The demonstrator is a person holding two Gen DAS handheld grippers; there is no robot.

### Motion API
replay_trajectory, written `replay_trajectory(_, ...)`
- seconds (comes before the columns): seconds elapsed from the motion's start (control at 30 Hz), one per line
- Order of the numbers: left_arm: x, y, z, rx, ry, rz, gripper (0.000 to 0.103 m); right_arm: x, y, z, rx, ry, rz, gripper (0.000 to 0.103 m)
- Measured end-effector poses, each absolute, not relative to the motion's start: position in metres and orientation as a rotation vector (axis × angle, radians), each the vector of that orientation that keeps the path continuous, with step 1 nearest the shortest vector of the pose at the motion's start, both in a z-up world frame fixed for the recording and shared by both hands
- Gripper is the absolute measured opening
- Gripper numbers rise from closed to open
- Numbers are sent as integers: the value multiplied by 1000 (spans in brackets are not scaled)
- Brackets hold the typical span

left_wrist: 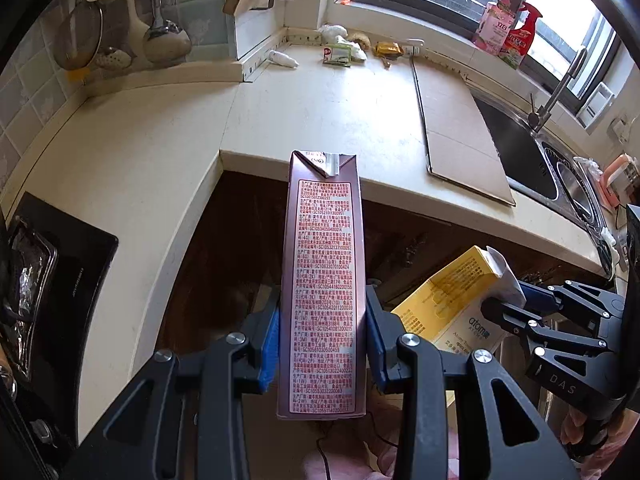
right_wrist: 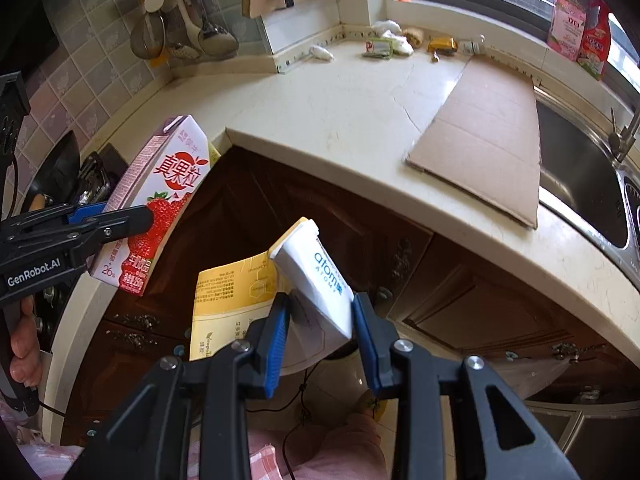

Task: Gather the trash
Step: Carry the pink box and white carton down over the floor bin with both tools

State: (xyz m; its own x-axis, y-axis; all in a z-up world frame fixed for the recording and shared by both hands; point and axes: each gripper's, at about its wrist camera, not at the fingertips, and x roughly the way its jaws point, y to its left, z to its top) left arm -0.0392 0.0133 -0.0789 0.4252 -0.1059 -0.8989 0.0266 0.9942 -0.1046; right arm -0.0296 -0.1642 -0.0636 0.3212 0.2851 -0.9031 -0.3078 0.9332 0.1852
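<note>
My left gripper (left_wrist: 322, 320) is shut on a tall pink strawberry milk carton (left_wrist: 324, 280), its blue pads pressing both narrow sides. The carton stands upright in front of the dark wooden cabinet, below the counter edge. The right wrist view shows the same carton (right_wrist: 160, 200) from its printed front, held by the left gripper (right_wrist: 120, 216). My right gripper (right_wrist: 320, 312) is shut on a yellow and white "atom" box (right_wrist: 316, 280) with a loose flap. That box (left_wrist: 452, 300) and the right gripper (left_wrist: 516, 308) appear low on the right in the left wrist view.
Several wrappers (left_wrist: 338, 56), a yellow packet (left_wrist: 387, 49) and a white wad (left_wrist: 284, 59) lie at the counter's back corner. A cardboard sheet (left_wrist: 460, 120) lies beside the sink (left_wrist: 528, 160). A stove (left_wrist: 52, 272) sits left. Bottles (left_wrist: 508, 32) stand on the sill.
</note>
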Motion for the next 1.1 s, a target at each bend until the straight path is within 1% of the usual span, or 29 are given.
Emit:
replay_trajectory(0.43,-46,-6,-145,-79,1254,-63,35,-25,-178,-131,1,1325,373,33)
replay_trajectory(0.6,-43,-14,-191,-66,1314,-51,35,-20,-179,-172,25,1387,363,33)
replay_trajectory(0.77,-37,-16,-244,-91,1382,-33,35,-12,-178,-226,27,1450,341,33)
replay_trajectory(0.9,-30,-12,-287,-112,1426,-7,35,-8,-177,-267,31,1493,318,33)
replay_trajectory(1.1,-18,-2,-339,-129,1459,22,35,-2,-173,-313,31,1528,310,33)
